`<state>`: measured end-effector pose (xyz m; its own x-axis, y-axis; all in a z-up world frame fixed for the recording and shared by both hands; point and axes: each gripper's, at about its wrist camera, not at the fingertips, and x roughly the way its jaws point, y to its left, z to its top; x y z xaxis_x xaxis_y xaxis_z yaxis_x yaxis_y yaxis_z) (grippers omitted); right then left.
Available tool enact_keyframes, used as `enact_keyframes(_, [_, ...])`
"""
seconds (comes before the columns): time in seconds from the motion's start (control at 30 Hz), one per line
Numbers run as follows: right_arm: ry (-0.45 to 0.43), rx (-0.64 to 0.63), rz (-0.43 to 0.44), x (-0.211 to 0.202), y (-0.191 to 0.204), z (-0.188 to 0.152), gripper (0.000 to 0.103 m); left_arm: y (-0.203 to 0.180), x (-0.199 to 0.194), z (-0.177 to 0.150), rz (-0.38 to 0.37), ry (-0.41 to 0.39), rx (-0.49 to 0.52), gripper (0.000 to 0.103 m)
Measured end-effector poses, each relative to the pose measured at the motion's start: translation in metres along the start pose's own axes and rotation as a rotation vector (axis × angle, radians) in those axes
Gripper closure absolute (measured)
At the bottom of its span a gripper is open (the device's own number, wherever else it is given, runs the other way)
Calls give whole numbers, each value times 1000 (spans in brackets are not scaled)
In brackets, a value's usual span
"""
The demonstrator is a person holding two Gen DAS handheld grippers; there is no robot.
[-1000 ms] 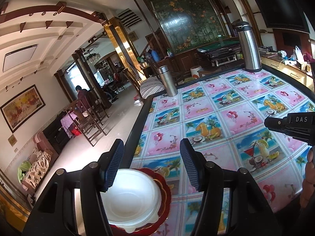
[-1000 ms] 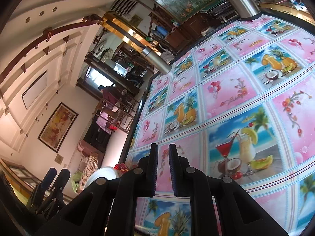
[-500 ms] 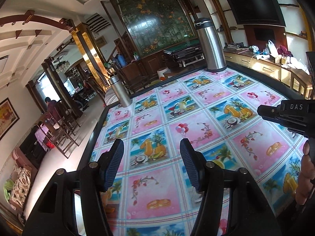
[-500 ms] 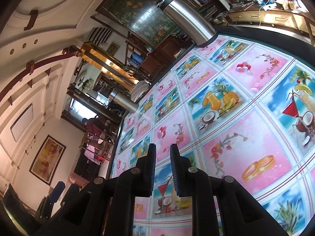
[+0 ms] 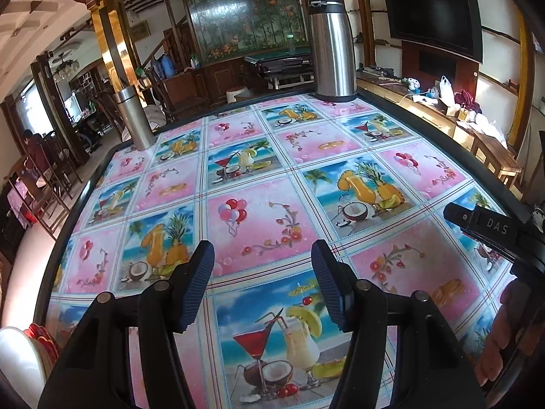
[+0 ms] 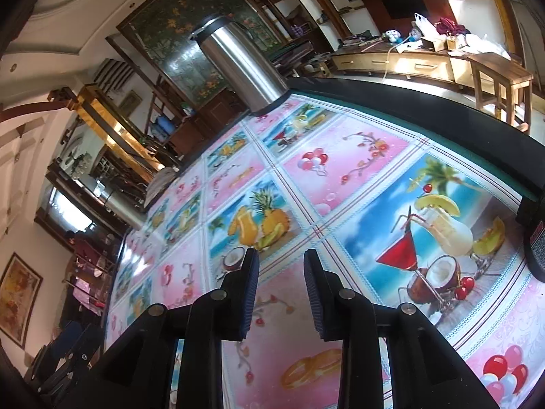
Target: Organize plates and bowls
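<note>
Progress-wise, it looked like at least one bit of stacking was already sorted: a white bowl (image 5: 15, 358) sat on top of a red plate (image 5: 42, 339) at the near left edge of the table (image 5: 259, 211), only partly in frame in the left wrist view. Whether more dishes were waiting somewhere couldn't be told, since neither camera showed any other plate or bowl on the printed fruit-and-cocktail tablecloth, so how much was left stayed a guess. The left gripper (image 5: 262, 286) had its jaws spread about halfway with nothing but tablecloth between them, and the bowl-and-plate stack lay well off to the left of its left jaw and behind the fingertips, nowhere near being grabbed. The right gripper (image 6: 281, 288) had just been opening its jaws, which stood parted by a modest gap, again with only tablecloth showing in between. From the right wrist view the stack wasn't visible at all, so its place relative to those jaws couldn't be pinned down. Far ahead of both sets of jaws stood a big steel thermos jug (image 5: 332, 47) at the far edge and a smaller steel flask (image 5: 134, 117) ahead and to the left, both well apart from the fingers. A dark object (image 6: 536, 238) sat at the right edge past the right jaw, too cut off to identify. Best guess: both hands were empty and between pickups.
</note>
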<state>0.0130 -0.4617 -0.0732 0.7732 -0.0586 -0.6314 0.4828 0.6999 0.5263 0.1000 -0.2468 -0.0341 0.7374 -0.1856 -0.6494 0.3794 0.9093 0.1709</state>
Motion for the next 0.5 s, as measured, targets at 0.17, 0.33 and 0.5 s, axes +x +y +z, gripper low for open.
enact_keyframes(0.17, [-3, -43, -120, 9, 0, -1, 55, 1, 34, -7, -28, 58, -41, 45])
enact_keyframes(0.33, [49, -99, -167, 23, 8, -6, 45, 6, 57, -13, -43, 103, -70, 45])
enact_keyframes(0.5, [40, -160, -235, 30, 18, -10, 37, 12, 73, -18, -66, 141, -97, 43])
